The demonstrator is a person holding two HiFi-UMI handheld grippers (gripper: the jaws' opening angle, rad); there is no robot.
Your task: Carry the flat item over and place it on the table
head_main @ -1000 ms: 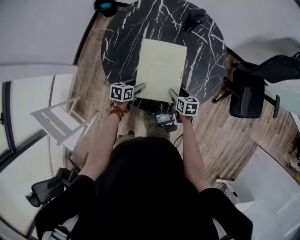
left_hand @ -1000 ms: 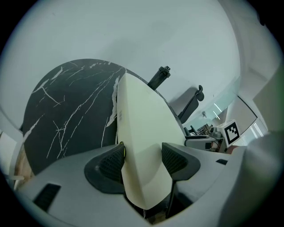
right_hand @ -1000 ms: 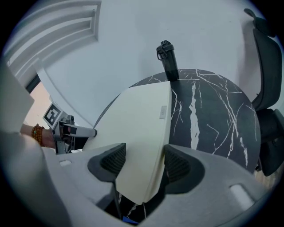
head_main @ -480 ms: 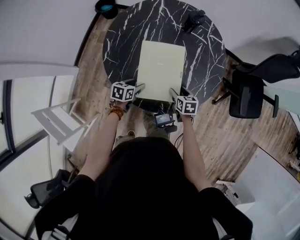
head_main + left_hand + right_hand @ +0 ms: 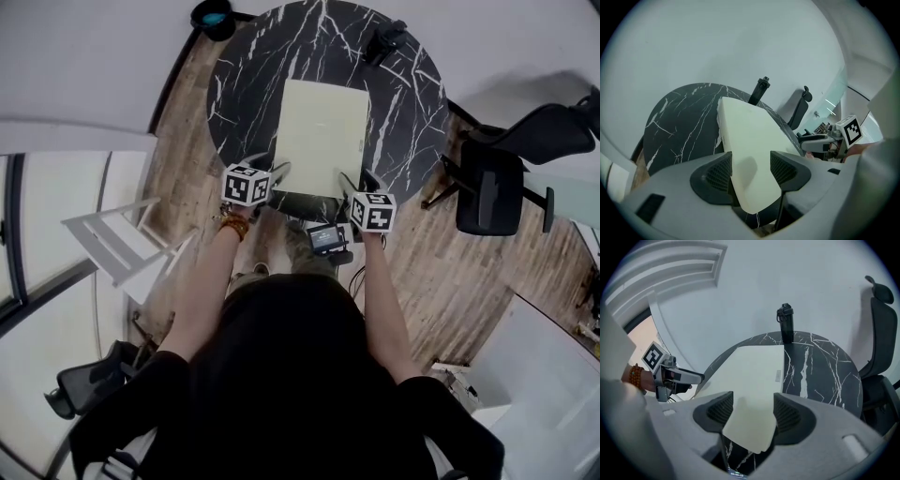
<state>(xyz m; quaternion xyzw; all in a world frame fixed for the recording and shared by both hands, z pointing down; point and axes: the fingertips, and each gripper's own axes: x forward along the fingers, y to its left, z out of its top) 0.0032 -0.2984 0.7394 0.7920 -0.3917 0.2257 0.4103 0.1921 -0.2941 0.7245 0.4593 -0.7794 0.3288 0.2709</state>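
Head view: the flat panel (image 5: 321, 136) lies on the round black counter (image 5: 246, 80). The left tool (image 5: 278, 175) and right tool (image 5: 345, 186) sit at its near corners.

Left gripper view: the left tool (image 5: 750, 169) is clenched on one flat panel corner.

Right gripper view: the right tool (image 5: 751, 412) is clenched on the other corner, which appears slightly lifted.

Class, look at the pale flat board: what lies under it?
Under the board lies the round black marble table, which shows left, right and beyond it. The tabletop directly beneath is covered, so anything lying there cannot be seen.
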